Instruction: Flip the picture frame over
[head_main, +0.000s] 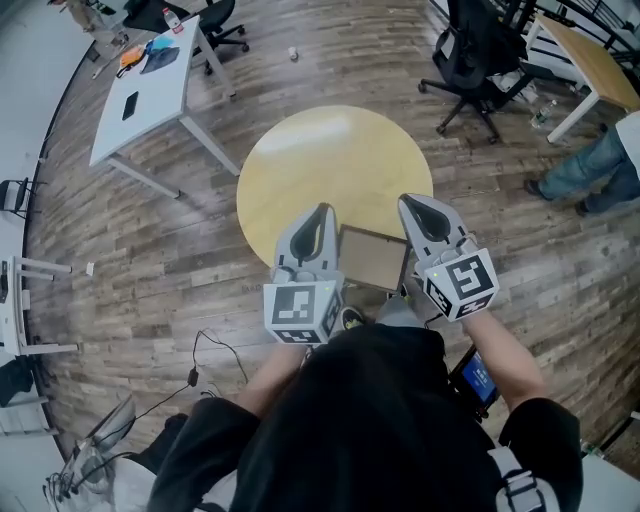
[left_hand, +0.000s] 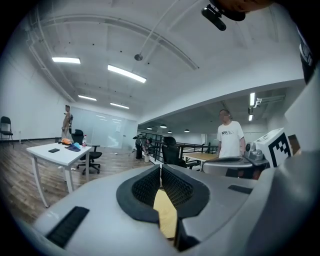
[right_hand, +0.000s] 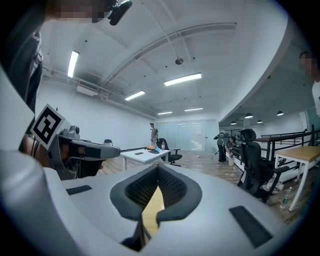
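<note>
The picture frame (head_main: 372, 257) lies flat on the round yellow table (head_main: 330, 160), at its near edge, showing a brown panel inside a dark border. Both grippers are held up above it and point level across the room. My left gripper (head_main: 322, 212) hovers over the frame's left side, and its jaws meet at the tips (left_hand: 160, 167) with nothing between them. Over the frame's right side is my right gripper (head_main: 415, 203), also shut and empty (right_hand: 158, 167). A sliver of the yellow tabletop shows through the gap behind each pair of pads.
A white desk (head_main: 140, 90) stands to the far left, with black office chairs (head_main: 480, 60) and a wooden desk (head_main: 590, 60) to the far right. A person (head_main: 600, 165) stands at the right edge. Cables (head_main: 200, 370) lie on the wood floor.
</note>
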